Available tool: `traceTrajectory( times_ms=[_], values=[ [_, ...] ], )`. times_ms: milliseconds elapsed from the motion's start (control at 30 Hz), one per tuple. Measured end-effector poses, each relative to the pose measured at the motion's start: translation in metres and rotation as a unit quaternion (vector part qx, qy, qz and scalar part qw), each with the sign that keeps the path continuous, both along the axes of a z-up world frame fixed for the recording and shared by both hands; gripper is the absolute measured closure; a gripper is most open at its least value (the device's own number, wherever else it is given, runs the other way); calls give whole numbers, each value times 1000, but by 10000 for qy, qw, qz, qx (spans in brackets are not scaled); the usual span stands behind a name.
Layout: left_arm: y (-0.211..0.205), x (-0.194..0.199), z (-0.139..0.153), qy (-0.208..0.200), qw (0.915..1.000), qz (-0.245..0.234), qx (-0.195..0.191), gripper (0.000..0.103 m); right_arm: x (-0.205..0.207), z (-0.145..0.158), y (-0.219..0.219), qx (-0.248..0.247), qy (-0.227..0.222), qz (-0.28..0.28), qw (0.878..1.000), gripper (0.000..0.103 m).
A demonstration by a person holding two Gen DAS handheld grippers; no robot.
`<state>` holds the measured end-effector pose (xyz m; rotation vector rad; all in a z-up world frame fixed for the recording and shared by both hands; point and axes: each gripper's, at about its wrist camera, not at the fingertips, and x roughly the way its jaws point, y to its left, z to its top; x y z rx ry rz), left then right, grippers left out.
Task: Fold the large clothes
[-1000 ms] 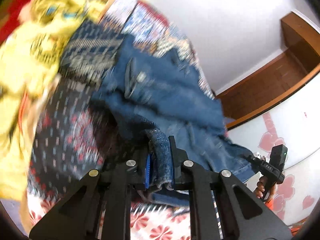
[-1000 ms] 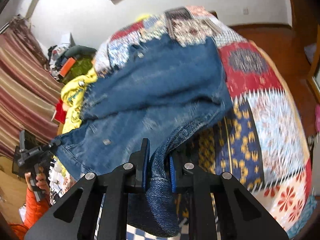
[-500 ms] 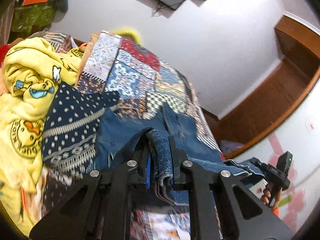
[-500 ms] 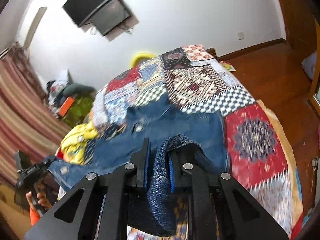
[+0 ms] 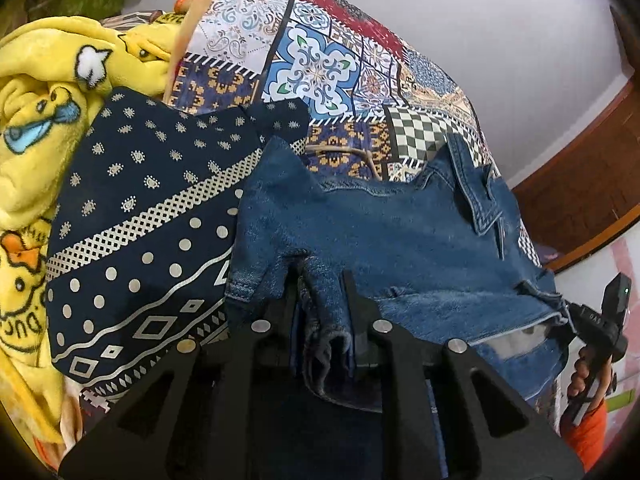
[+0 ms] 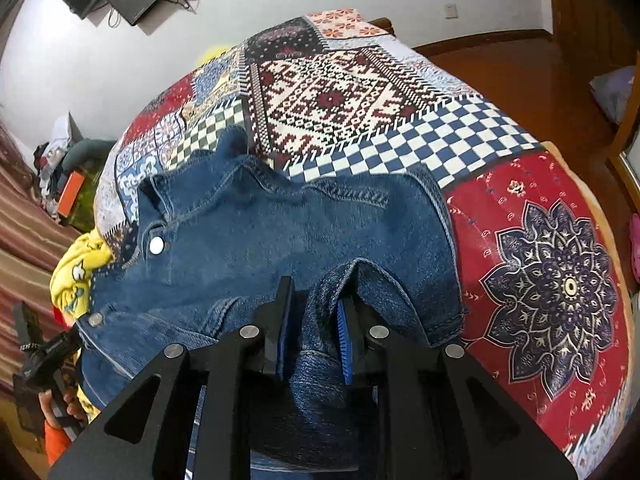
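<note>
Both my claws are clamped on the denim jacket point(image 6: 304, 232) right now. The left claw point(image 5: 322, 312) has a bunched wad of hem pinched tight between its jaws, and the right claw point(image 6: 314, 320) is pinching a folded cuff or edge the same way. The jacket lies spread across the quilt point(image 6: 540, 240), collar end away from me, snap buttons showing on the side toward the yellow blanket point(image 5: 36, 120). On that side it's touching the navy cloth point(image 5: 140, 216), maybe even overlapping its edge.

What worries me: each claw is holding several layers crumpled together rather than one clean edge, so if I pull up or forward the jacket could fold crooked — or a layer could slip out of one jaw and the whole half would flop. Denim's heavy and stiff, so uneven tension between the two claws would probably skew the fold line. Also, because the jacket sits right against the navy cloth, dragging it toward that side might catch the cloth and pull it along. I'd guess keeping both claws level matters most here.
</note>
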<state>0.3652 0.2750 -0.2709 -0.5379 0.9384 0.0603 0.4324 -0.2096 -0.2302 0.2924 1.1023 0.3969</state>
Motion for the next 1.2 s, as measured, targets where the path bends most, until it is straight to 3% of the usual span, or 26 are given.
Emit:
traceTrajectory(
  times_ms=[100, 200, 267, 367, 467, 667, 900, 1133, 1200],
  values=[
    [-2, -5, 6, 63, 9999, -66, 109, 83, -1, 5, -2, -59, 69, 147, 9999, 82],
    [-11, -13, 21, 199, 9980, -119, 594, 69, -3, 12, 1, -292, 337, 292, 9986, 75],
    [-18, -18, 34, 143, 9958, -153, 890, 48, -10, 23, 4, -556, 265, 439, 9971, 61],
    [-26, -32, 55, -7, 9932, -230, 1144, 44, -30, 43, 6, -1009, -153, 526, 9934, 42],
    [-37, -46, 70, -104, 9919, -369, 1210, 39, -57, 64, 10, -1302, -583, 703, 9873, 40],
    [-86, -68, 83, -197, 9848, -955, 1436, 32, -96, 76, 17, -1129, -831, 954, 9855, 32],
    [-150, -71, 65, -152, 9699, -1605, 1825, 31, -122, 48, 44, -1053, -628, 1269, 9843, 32],
    [-171, -47, 28, 14, 9623, -1615, 2190, 31, -122, 16, 72, -1075, -356, 1396, 9837, 32],
    [-170, -37, 24, -10, 9609, -1588, 2269, 31, -116, 11, 81, -1167, -321, 1444, 9821, 27]
  ],
)
